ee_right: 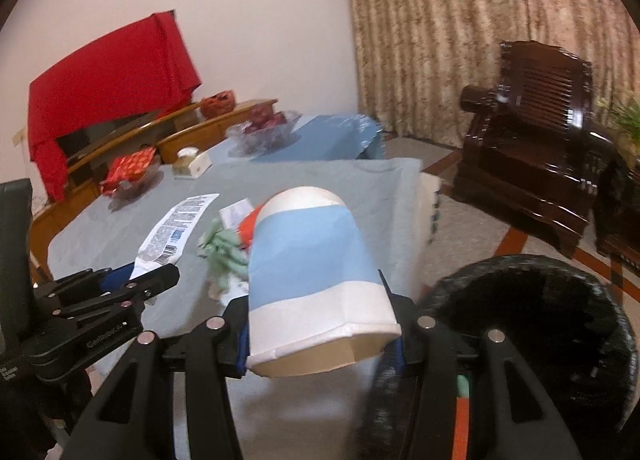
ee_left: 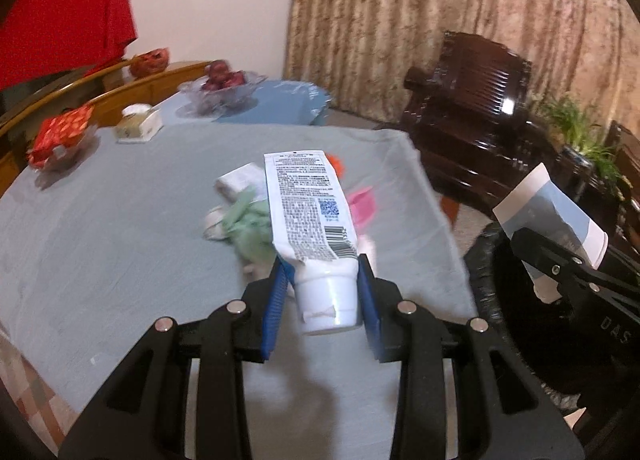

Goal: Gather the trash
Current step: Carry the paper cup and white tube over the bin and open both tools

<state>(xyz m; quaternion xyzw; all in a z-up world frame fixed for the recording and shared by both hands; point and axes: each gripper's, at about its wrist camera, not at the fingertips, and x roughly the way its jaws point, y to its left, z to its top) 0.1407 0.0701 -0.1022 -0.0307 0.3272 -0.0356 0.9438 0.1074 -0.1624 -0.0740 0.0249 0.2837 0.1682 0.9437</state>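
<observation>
Left wrist view: left gripper (ee_left: 324, 280) pinches a white tube (ee_left: 310, 215) at its cap end, held clear above the grey table (ee_left: 120, 227). Behind it — green wrapper (ee_left: 250, 225), pink scrap (ee_left: 362, 205), white paper (ee_left: 238, 181) lie loose. At 3 o'clock, the black-lined bin (ee_left: 486, 280).

Right wrist view: right gripper (ee_right: 320, 324) clamps a blue-and-white paper cup (ee_right: 316, 264) on its side, mouth toward the camera. Bin (ee_right: 532, 324) at 4 o'clock, just off the table edge; possibly some trash already inside, too blurred to tell.

Step in hand: carrying both items to the bin. Next: bring each over the opening, then release — the rest remains.
</observation>
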